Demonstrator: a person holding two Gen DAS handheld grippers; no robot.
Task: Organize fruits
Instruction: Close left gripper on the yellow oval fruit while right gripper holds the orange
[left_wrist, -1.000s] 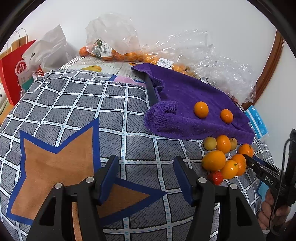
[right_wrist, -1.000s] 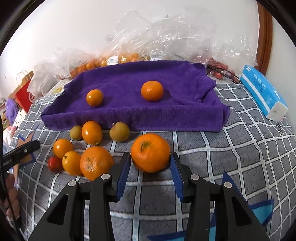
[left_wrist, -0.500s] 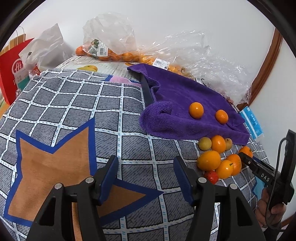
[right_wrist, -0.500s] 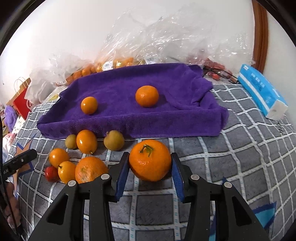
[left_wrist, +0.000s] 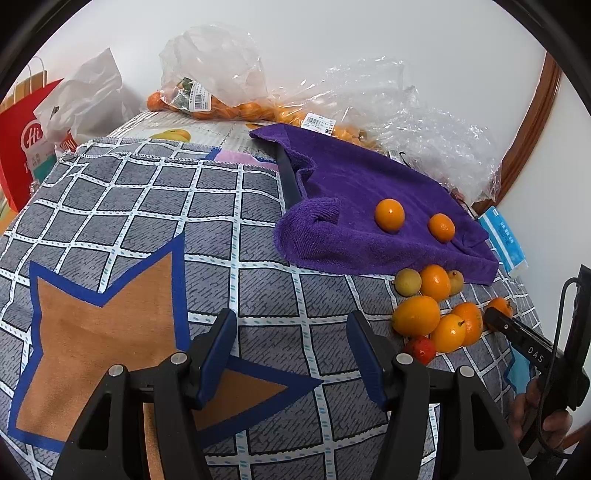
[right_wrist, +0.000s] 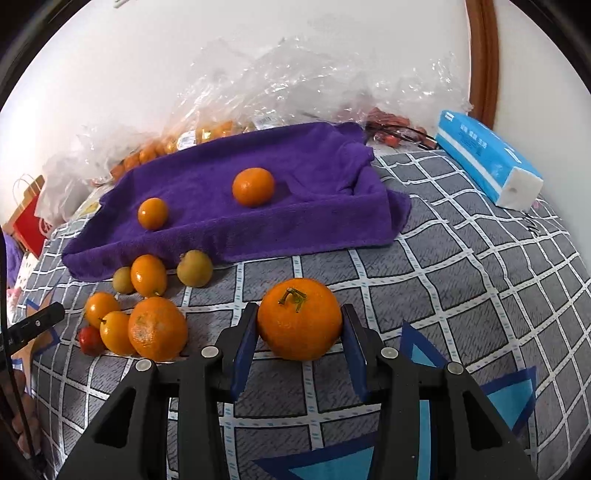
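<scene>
My right gripper is shut on a large orange mandarin, stem up, held above the checked cloth in front of the purple towel. Two small oranges lie on the towel. A pile of loose fruit sits left of the gripper, with a small red fruit. My left gripper is open and empty over the cloth; the pile and towel lie to its right. The right gripper shows there at the pile's edge.
Plastic bags of oranges and crumpled clear wrap line the wall behind the towel. A blue tissue pack lies at the right. A red paper bag stands at the far left. The checked cloth covers the surface.
My right gripper has lifted the mandarin off the cloth and carried it a little toward the towel. The left gripper has drifted slightly, still open.
</scene>
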